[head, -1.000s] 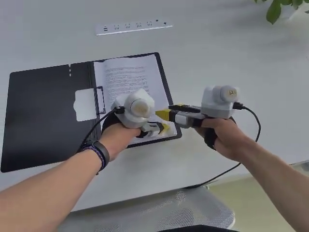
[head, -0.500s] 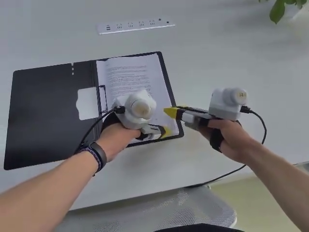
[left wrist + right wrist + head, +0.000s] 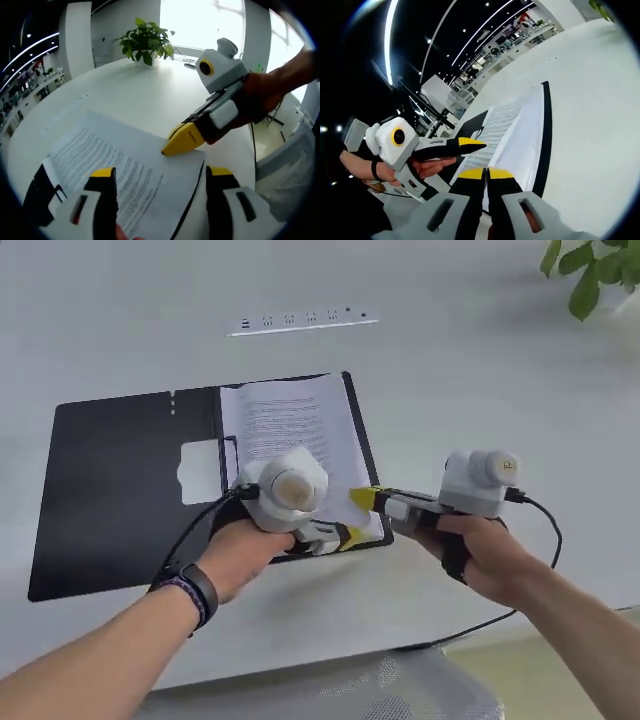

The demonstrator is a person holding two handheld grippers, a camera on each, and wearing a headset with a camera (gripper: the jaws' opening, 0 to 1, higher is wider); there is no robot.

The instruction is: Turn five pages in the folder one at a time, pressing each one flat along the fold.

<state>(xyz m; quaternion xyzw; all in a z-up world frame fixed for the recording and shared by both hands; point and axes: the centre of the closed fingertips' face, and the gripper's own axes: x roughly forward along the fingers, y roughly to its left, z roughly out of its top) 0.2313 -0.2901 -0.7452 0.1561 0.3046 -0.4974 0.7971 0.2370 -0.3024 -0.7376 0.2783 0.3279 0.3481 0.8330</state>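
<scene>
when lifting the top page (image 3: 290,440) of the folder (image 3: 110,500), open flat across the left and centre of the head view on the white desk (image 3: 480,370), best to start from the lower right corner. left gripper (image 3: 161,172) at bottom centre of its own view, jaws spread wide over that corner, holding nothing; well placed to pin down the sheets beneath. right gripper (image 3: 362,498), just right of centre in the head view, jaws closed tip to tip at the page's right edge; cannot tell whether pinching a sheet or merely touching. should take one sheet alone, swing it leftward past the clip (image 3: 232,455), then rub flat along the fold. around: power strip (image 3: 303,321) at upper centre, plant (image 3: 592,275) at upper right, both well apart from the folder. in the way: probably just the left gripper itself, low over the very corner to be raised.
</scene>
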